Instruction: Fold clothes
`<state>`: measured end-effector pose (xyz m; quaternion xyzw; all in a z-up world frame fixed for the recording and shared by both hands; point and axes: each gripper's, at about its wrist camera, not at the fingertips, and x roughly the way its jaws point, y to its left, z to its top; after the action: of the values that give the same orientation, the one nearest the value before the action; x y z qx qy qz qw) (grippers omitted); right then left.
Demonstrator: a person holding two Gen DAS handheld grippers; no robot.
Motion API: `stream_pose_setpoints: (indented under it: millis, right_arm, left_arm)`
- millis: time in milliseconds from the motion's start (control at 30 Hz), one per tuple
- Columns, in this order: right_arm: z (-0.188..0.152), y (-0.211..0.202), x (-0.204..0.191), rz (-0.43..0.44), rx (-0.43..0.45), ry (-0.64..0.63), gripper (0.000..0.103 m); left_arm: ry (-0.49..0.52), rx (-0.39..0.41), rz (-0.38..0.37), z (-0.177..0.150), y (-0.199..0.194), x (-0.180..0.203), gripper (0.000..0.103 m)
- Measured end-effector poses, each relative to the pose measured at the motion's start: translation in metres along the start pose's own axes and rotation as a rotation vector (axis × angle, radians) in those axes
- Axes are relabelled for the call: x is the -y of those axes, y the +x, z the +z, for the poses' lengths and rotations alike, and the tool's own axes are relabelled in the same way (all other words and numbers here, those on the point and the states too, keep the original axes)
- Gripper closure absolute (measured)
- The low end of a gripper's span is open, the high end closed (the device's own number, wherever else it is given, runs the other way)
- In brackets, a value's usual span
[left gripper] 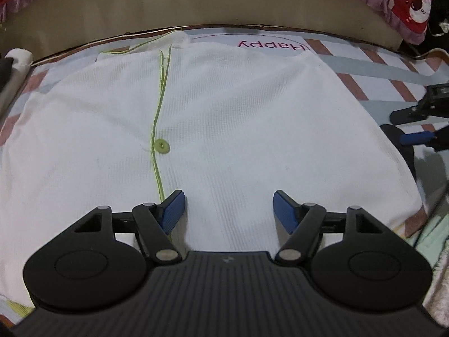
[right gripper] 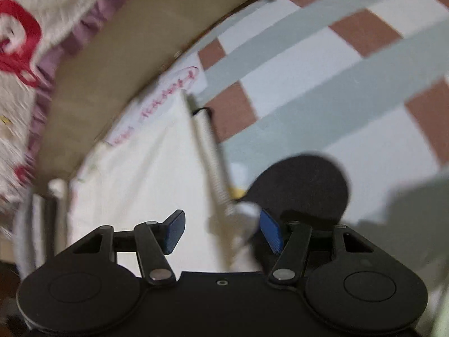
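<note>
Left wrist view: white garment [left gripper: 224, 118] lies flat on striped sheet [left gripper: 393, 70], green button [left gripper: 162, 146] at centre-left, far edge by headboard [left gripper: 196, 8]. Left gripper [left gripper: 228, 210] over near hem, jaws spread, nothing between. Right gripper [right gripper: 220, 230] at garment's right edge, jaws spread, edge between pads, not pinched. Judgement: garment partly folded into rectangle; further folds remain.
</note>
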<state>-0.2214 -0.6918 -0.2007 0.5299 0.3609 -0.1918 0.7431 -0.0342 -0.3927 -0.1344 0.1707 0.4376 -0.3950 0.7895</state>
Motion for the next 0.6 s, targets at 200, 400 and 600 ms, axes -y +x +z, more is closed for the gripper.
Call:
stream_pose_setpoints:
  millis: [200, 400, 600]
  right_arm:
    - [0.005, 0.022, 0.012, 0.098, -0.194, 0.01, 0.039]
    - [-0.006, 0.032, -0.013, 0.083, -0.234, -0.136, 0.074]
    - [-0.007, 0.021, -0.025, 0.223, -0.146, -0.178, 0.087]
  left_arm:
    - [0.246, 0.042, -0.109, 0.002, -0.014, 0.026, 0.034]
    - [0.311, 0.087, -0.211, 0.011, -0.008, 0.064, 0.034]
    - [0.308, 0.079, -0.312, 0.005, 0.002, 0.091, 0.034]
